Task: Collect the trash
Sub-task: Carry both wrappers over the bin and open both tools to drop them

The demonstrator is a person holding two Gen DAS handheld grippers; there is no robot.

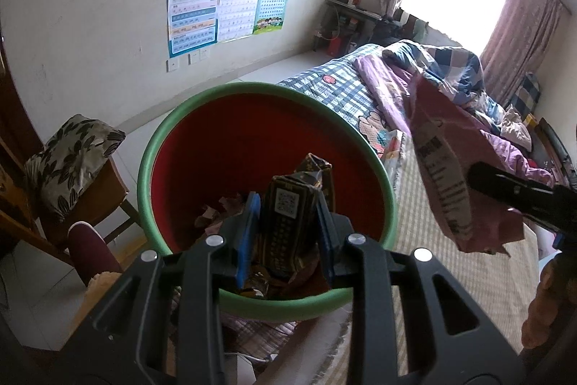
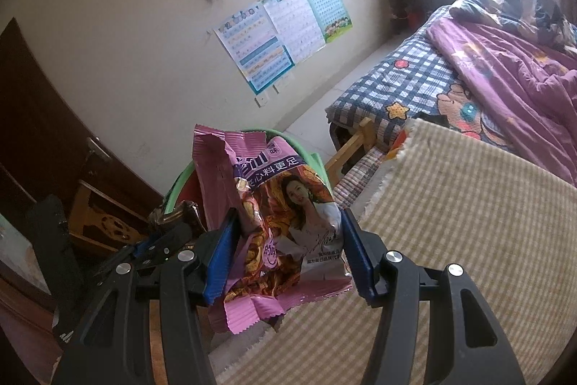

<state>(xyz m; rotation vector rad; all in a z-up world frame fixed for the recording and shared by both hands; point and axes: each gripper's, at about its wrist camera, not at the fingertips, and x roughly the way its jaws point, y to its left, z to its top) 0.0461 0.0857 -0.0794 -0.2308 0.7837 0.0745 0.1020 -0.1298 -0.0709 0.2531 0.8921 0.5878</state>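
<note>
In the left wrist view my left gripper [image 1: 286, 204] is shut on a dark brown wrapper [image 1: 285, 226] with a QR code, held over the open mouth of a red bin with a green rim [image 1: 230, 139]; other crumpled trash lies inside the bin. In the right wrist view my right gripper [image 2: 285, 240] is shut on a pink snack bag [image 2: 281, 222] with a woman's picture, held above the striped mat, just right of the bin [image 2: 180, 179]. The pink bag [image 1: 443, 168] and right gripper also show at the right of the left wrist view.
A bed with a beige striped mat [image 2: 450, 222], a checked sheet [image 1: 335, 85] and a purple quilt [image 2: 512, 67] lies to the right. A wooden chair with a floral cushion [image 1: 68, 157] stands left of the bin. Posters [image 1: 223, 6] hang on the wall.
</note>
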